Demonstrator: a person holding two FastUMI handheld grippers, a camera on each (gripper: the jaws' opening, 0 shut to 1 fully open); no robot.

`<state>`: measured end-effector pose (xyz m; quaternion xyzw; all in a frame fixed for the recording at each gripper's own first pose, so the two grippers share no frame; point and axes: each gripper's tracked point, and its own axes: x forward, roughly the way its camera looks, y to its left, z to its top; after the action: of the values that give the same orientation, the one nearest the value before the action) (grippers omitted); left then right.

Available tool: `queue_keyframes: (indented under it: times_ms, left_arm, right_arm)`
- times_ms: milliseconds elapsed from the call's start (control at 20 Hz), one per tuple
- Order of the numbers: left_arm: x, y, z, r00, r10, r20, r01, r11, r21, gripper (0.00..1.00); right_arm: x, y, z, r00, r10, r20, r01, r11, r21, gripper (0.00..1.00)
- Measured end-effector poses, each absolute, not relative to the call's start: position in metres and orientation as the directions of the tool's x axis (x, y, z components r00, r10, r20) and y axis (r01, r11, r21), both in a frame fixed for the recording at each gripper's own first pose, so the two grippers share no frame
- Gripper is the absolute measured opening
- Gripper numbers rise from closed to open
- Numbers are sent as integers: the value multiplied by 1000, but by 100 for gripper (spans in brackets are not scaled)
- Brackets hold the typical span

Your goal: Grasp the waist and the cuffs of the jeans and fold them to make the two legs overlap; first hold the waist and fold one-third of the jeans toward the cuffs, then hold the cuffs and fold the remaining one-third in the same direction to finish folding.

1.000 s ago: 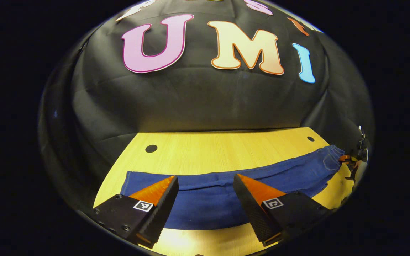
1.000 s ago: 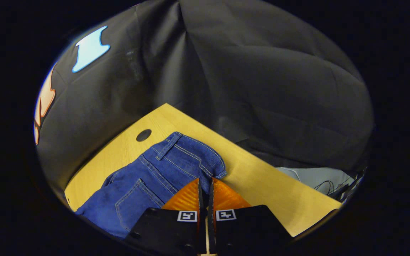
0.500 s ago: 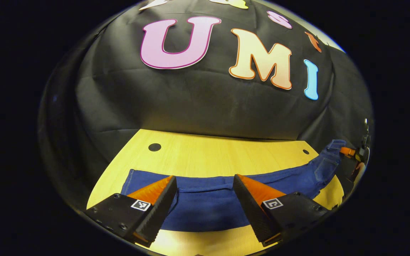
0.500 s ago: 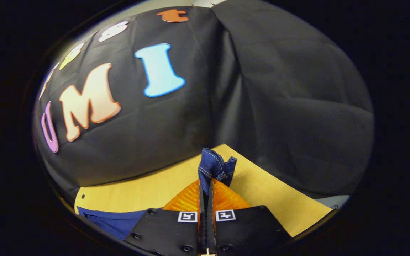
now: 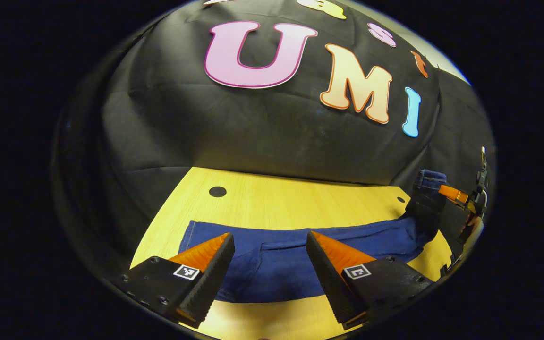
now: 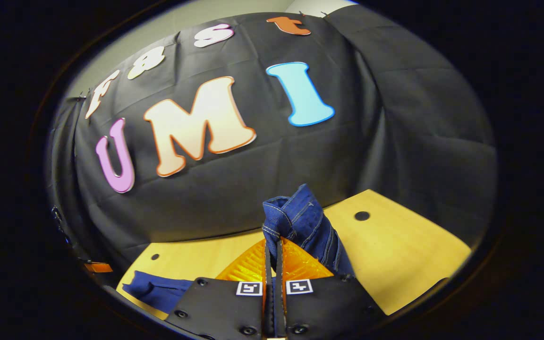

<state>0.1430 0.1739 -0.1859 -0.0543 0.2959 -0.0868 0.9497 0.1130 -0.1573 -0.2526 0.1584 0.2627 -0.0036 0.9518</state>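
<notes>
Right gripper view: the right gripper (image 6: 274,264), jaws clamped on the waist of the dark blue denim jeans (image 6: 300,226), lifts it above the yellow wooden desk (image 6: 395,255); the left gripper (image 5: 269,264) hovers with jaws wide over the legs lying flat on that desk.

Bare desk (image 5: 291,203) lies across the middle of the left gripper view, between the jeans (image 5: 300,255) and the booth wall (image 5: 262,137), which closes off the far edge. The raised waist (image 6: 300,226) blocks the right gripper view's centre.

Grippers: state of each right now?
Left gripper: open above the jeans, holding nothing.
Right gripper: shut on the jeans' waist, lifted off the table.
</notes>
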Motion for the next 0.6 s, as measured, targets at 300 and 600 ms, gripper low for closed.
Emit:
queue_keyframes:
  times_ms: [300, 600]
  left_arm:
    - [128, 209, -200, 781, -206, -590, 138, 978, -159, 95]
    - [120, 233, -221, 744, -218, -632, 153, 976, -157, 95]
  right_arm:
    - [122, -174, -252, 818, 252, -517, -46, 925, 377, 4]
    - [129, -161, -270, 734, 281, -619, -84, 941, 327, 4]
